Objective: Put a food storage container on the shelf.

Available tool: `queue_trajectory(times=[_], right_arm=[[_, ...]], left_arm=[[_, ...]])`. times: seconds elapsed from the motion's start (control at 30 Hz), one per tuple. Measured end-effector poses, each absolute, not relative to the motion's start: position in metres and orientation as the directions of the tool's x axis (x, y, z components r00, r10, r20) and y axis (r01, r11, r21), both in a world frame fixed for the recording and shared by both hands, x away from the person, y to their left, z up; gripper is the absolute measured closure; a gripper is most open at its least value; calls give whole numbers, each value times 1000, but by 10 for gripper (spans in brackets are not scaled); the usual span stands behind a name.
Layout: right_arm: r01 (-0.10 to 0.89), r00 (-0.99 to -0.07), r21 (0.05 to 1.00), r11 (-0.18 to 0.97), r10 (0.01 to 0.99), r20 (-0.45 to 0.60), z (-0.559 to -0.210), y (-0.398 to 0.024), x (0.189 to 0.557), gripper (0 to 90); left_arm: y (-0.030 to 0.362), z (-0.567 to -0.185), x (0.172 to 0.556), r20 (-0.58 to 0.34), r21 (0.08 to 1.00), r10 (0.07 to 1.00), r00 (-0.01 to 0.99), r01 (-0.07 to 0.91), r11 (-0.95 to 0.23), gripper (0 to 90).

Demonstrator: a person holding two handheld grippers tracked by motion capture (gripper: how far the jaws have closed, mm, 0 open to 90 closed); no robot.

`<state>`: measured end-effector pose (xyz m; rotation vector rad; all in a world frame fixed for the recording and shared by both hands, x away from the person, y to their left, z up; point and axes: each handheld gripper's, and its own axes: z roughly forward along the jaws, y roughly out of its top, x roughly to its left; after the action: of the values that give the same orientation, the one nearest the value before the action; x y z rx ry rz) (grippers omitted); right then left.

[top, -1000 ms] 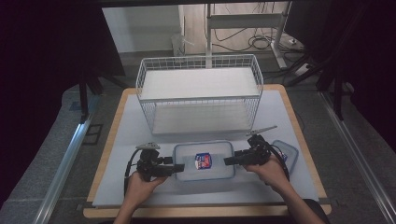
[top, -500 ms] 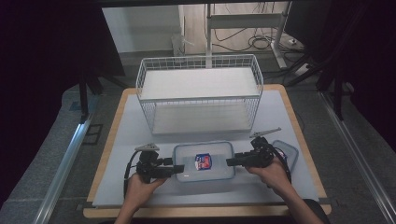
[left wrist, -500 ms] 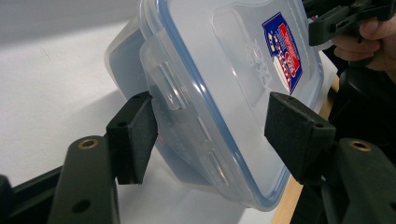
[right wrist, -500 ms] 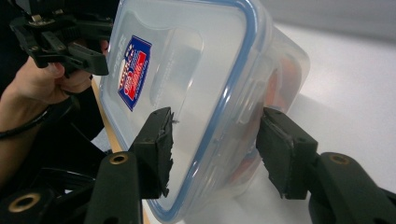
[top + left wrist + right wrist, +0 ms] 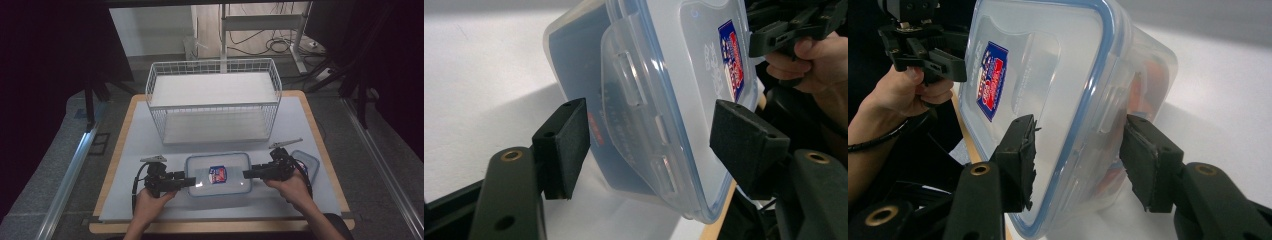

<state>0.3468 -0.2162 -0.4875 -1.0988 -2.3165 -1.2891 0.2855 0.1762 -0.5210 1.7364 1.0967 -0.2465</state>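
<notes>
High view places both grippers at opposite short ends of a clear plastic container with a blue-rimmed lid, which lies directly between them on the table mat. The left gripper straddles the lid's end latch flap; its pads stand clear of the plastic on both sides, so it is released, apparently staged to press that latch. The right gripper has just been closing, with the container's other end between its jaws. In the right gripper view one pad sits over the lid face and the other beside the wall, with no firm contact evident, so it too is not yet grasping. A wire basket stands beyond both grippers, and a spare lid lies just behind the right hand.
</notes>
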Motion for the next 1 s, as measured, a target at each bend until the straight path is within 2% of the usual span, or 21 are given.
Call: queue_trajectory(times=[0.03,0.13,0.23,0.33,0.63,1.0], right_arm=[[728,-675,609,315,487,555,-488,-216,347,490],[731,-671,606,313,491,556,-487,-216,347,491],[740,-661,599,306,496,563,-487,-216,346,502],[749,-650,595,290,493,578,-487,-217,345,514],[782,-608,578,234,491,624,-488,-220,342,553],[758,-627,615,218,503,595,-482,-217,342,561]], left_arm=[[176,-521,286,-627,639,543,559,767,-52,360],[172,-518,286,-610,640,570,550,767,-56,342],[178,-514,286,-620,642,564,544,766,-33,452],[180,-516,287,-648,628,549,529,778,-9,479],[179,-511,287,-638,631,572,516,776,3,483],[179,-502,288,-610,657,592,528,754,5,489]])
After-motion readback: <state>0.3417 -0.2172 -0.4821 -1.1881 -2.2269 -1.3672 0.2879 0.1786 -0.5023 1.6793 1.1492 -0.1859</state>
